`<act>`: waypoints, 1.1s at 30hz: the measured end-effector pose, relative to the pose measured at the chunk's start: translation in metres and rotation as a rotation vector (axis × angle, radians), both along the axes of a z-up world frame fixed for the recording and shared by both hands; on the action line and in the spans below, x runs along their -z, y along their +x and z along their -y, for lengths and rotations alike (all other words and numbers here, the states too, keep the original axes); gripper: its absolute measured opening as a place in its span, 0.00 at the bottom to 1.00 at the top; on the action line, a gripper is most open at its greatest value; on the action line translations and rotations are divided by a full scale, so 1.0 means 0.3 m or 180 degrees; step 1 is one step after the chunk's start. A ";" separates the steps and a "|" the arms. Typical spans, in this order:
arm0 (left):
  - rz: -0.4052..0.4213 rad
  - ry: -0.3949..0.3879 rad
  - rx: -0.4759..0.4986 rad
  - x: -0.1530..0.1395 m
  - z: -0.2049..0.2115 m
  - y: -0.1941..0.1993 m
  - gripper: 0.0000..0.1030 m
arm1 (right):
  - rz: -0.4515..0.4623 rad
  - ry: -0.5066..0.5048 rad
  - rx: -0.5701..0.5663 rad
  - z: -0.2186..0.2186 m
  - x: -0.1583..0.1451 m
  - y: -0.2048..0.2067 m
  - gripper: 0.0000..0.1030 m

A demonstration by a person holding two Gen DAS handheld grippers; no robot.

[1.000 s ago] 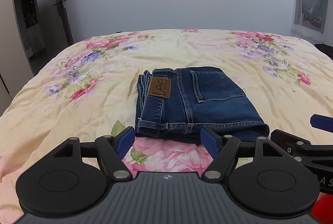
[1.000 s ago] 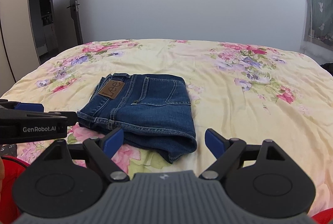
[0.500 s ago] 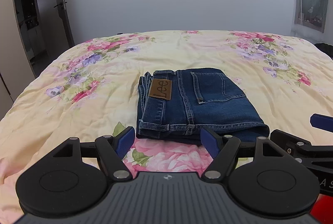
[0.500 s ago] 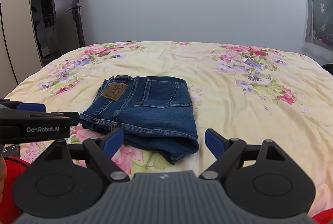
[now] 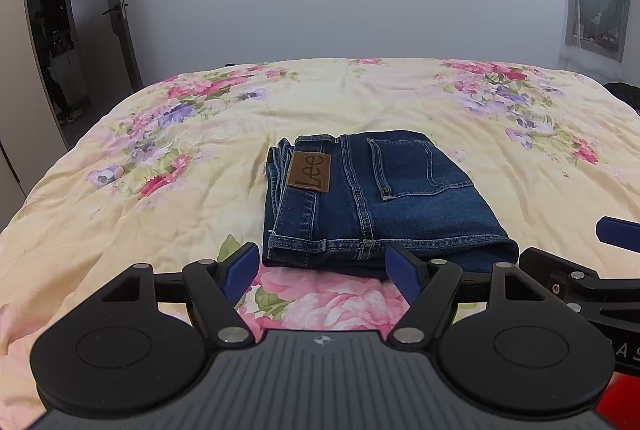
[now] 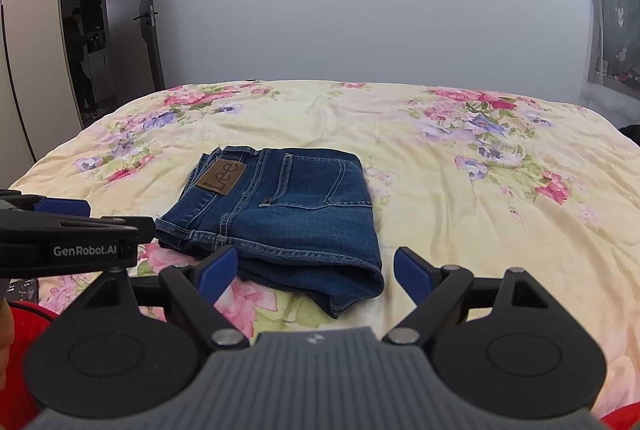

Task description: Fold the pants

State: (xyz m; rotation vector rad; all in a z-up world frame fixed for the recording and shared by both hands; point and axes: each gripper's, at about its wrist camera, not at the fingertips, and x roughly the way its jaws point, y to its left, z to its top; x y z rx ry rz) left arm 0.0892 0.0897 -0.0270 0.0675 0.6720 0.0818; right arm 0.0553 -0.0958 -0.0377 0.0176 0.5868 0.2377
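Dark blue jeans (image 5: 376, 198) lie folded into a compact rectangle on the bed, with the brown Lee patch and a back pocket facing up. They also show in the right wrist view (image 6: 280, 214). My left gripper (image 5: 322, 272) is open and empty, just short of the jeans' near edge. My right gripper (image 6: 316, 272) is open and empty, near the jeans' front right corner. Each gripper shows at the side of the other's view, the right one (image 5: 616, 234) and the left one (image 6: 64, 208).
The bed has a pale yellow floral quilt (image 5: 400, 98) that spreads wide around the jeans. A grey wall stands behind. An open dark door (image 6: 104, 38) is at the left. A curtained window (image 5: 596, 14) is at the right.
Both grippers have drawn back and risen slightly, so the jeans sit a little farther away in both views. Both stay open. The jeans have not moved.
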 end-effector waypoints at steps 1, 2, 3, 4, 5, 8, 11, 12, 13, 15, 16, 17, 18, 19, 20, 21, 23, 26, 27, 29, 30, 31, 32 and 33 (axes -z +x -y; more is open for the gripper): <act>0.0001 0.0004 -0.0002 0.000 0.000 0.000 0.82 | 0.0001 0.0001 -0.0003 0.000 0.000 0.000 0.79; 0.0005 0.0008 -0.0002 0.000 -0.001 0.000 0.82 | 0.0003 0.0001 -0.0006 0.000 -0.001 0.001 0.79; 0.0007 0.0012 -0.0002 0.000 0.000 -0.001 0.82 | 0.0003 0.0000 -0.0008 0.000 -0.002 0.002 0.79; 0.0007 0.0016 -0.0002 0.000 0.000 -0.001 0.82 | 0.0005 0.0000 -0.0007 -0.001 -0.002 0.002 0.79; 0.0006 0.0019 -0.0002 -0.001 -0.001 -0.002 0.82 | 0.0004 0.0003 -0.0010 0.000 -0.002 0.002 0.79; 0.0000 0.0020 -0.0007 -0.002 -0.002 -0.001 0.82 | 0.0001 0.0003 -0.0015 -0.001 -0.003 0.002 0.79; -0.0001 0.0021 -0.0005 -0.002 -0.003 -0.001 0.82 | 0.0002 0.0006 -0.0013 -0.001 -0.004 0.002 0.79; -0.0002 0.0025 -0.0002 -0.002 -0.002 -0.001 0.82 | 0.0002 0.0008 -0.0012 -0.001 -0.004 0.003 0.79; -0.0001 0.0027 -0.0004 -0.002 -0.002 -0.001 0.82 | 0.0002 0.0010 -0.0012 -0.001 -0.004 0.003 0.79; -0.0003 0.0031 -0.0004 -0.004 -0.001 -0.001 0.82 | 0.0000 0.0013 -0.0013 0.002 -0.004 0.001 0.79; -0.0002 0.0028 -0.0006 -0.004 -0.001 -0.001 0.82 | 0.0000 0.0014 -0.0013 0.002 -0.004 0.002 0.79; -0.0001 0.0026 -0.0005 -0.004 0.000 -0.001 0.82 | 0.0000 0.0013 -0.0015 0.002 -0.004 0.002 0.79; -0.0003 0.0025 0.0000 -0.004 0.000 -0.001 0.82 | 0.0000 0.0012 -0.0016 0.002 -0.004 0.001 0.79; -0.0005 0.0022 0.0019 -0.003 -0.001 0.000 0.82 | -0.0002 0.0013 -0.0018 0.002 -0.004 0.002 0.79; -0.0006 0.0020 0.0032 -0.003 -0.002 0.000 0.82 | -0.0003 0.0014 -0.0020 0.002 -0.003 0.001 0.79; -0.0002 0.0023 0.0036 -0.002 -0.001 0.000 0.82 | -0.0006 0.0013 -0.0024 0.002 -0.002 0.001 0.79; 0.0006 0.0038 0.0049 0.000 0.001 -0.001 0.82 | -0.0012 0.0008 -0.0026 0.001 0.001 0.000 0.79; 0.0015 0.0081 0.0047 0.000 0.003 0.000 0.81 | -0.0018 0.0009 -0.0026 0.000 0.003 0.000 0.79; 0.0026 0.0091 0.0039 -0.002 0.003 0.000 0.81 | -0.0016 0.0007 -0.0024 0.000 0.003 -0.001 0.79; 0.0054 0.0092 0.0028 -0.006 0.000 -0.003 0.80 | -0.0008 0.0009 -0.0027 0.000 0.003 -0.002 0.79; 0.0062 0.0091 0.0026 -0.008 -0.001 -0.003 0.80 | -0.0005 0.0010 -0.0027 0.001 0.003 -0.002 0.79; 0.0065 0.0093 0.0025 -0.010 -0.003 -0.003 0.80 | -0.0004 0.0009 -0.0026 0.001 0.003 -0.002 0.79; 0.0067 0.0098 0.0028 -0.012 -0.003 -0.003 0.80 | -0.0005 0.0009 -0.0028 0.000 0.004 -0.001 0.79; 0.0072 0.0105 0.0032 -0.013 -0.003 -0.004 0.79 | -0.0008 0.0011 -0.0028 0.000 0.003 -0.001 0.79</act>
